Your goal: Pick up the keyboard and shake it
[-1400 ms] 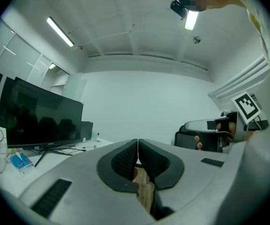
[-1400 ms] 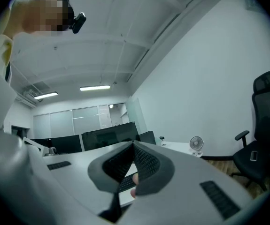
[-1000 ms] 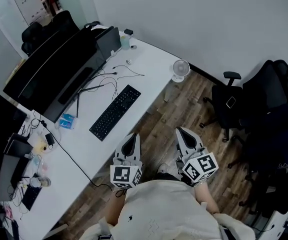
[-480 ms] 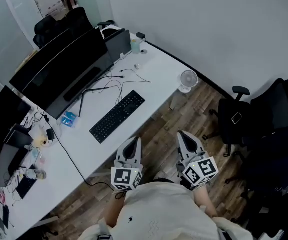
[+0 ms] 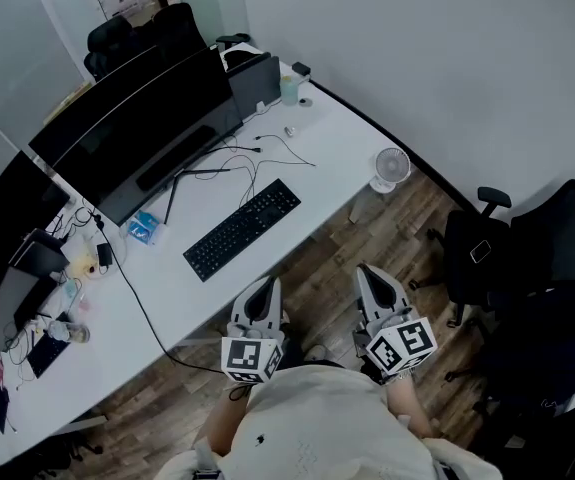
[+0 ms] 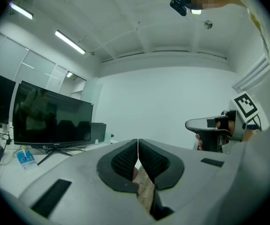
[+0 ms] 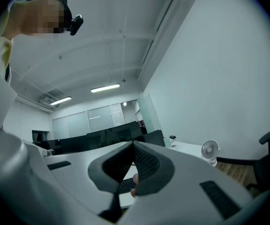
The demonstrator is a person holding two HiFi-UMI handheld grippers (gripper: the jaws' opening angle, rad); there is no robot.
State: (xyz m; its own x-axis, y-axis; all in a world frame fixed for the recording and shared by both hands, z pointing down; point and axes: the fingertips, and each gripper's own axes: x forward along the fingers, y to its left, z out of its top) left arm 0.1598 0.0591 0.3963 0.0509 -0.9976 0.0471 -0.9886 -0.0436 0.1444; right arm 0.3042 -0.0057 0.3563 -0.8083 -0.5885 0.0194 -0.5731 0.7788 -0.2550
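1. On the long white desk, the flat black rectangular keyboard lies diagonally in front of the wide black monitor, with nothing touching it.
2. Left gripper: jaws closed tip to tip, nothing between them. It is held over the brown wood floor, near the desk edge.
3. Right gripper: jaws closed, empty. It is beside the left gripper, well apart from the keyboard.
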